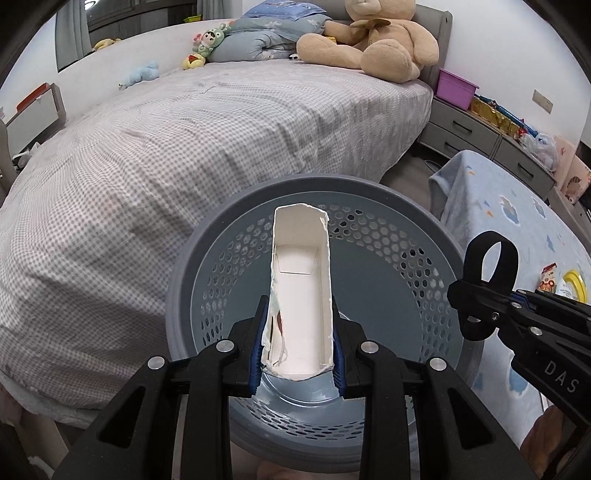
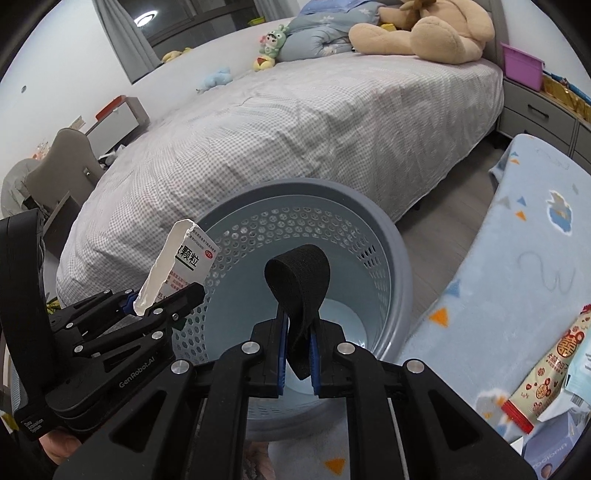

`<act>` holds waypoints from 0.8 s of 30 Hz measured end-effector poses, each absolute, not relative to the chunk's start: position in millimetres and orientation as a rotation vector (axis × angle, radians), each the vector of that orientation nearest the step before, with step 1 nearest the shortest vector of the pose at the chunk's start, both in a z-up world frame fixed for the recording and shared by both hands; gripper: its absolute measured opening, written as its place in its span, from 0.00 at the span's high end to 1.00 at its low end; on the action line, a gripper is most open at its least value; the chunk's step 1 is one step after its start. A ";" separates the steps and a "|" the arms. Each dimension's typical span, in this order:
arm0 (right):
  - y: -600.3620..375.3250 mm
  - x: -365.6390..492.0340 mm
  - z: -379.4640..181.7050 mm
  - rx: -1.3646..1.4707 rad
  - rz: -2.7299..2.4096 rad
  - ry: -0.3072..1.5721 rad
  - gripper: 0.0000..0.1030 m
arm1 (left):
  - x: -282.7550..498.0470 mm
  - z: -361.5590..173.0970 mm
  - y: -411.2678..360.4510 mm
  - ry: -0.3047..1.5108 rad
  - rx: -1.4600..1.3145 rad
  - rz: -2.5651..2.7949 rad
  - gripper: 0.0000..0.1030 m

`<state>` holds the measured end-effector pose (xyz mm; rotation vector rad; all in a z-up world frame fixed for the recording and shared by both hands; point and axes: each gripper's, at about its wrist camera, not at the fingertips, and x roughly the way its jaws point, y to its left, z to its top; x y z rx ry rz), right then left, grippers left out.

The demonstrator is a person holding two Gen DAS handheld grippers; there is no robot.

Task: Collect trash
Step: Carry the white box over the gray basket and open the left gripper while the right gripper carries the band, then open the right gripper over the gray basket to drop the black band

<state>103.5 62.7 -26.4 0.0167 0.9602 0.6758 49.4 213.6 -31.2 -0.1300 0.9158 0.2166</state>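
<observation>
A bed (image 1: 207,122) with a grey-checked sheet fills the room. At its head sit a large tan teddy bear (image 1: 373,33), a folded blue quilt (image 1: 255,40) and small plush toys (image 1: 207,42) (one green-hooded). Beside it — a grey drawer unit (image 1: 465,129) carrying a purple bin (image 1: 456,86).

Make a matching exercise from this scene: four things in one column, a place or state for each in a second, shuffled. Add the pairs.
1. open cardboard box
2. black strap loop
3. teddy bear
4. snack packet

A. lying on the blue patterned blanket
B. sitting at the head of the bed
C. pinched in the right gripper
D. clamped in the left gripper above the grey basket

Pairs: 1-D, 2-C, 3-B, 4-A
</observation>
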 end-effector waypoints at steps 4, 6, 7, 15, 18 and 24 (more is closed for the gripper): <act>64.1 104.4 -24.5 0.012 0.678 0.951 0.58 | 49.3 -30.5 214.9 0.912 -0.128 0.224 0.60; 63.4 103.3 -22.4 0.009 0.671 0.927 0.44 | 47.9 -29.3 215.2 0.905 -0.124 0.233 0.51; 63.9 102.8 -21.6 0.003 0.666 0.919 0.44 | 47.3 -28.5 215.8 0.902 -0.125 0.237 0.46; 64.8 102.2 -22.6 -0.004 0.653 0.922 0.44 | 45.2 -26.9 222.9 0.894 -0.146 0.267 0.40; 64.8 101.9 -23.1 -0.002 0.648 0.922 0.44 | 44.0 -25.5 223.4 0.884 -0.146 0.271 0.39; 63.0 100.2 -22.3 0.006 0.642 0.920 0.44 | 43.1 -24.2 223.6 0.877 -0.152 0.271 0.37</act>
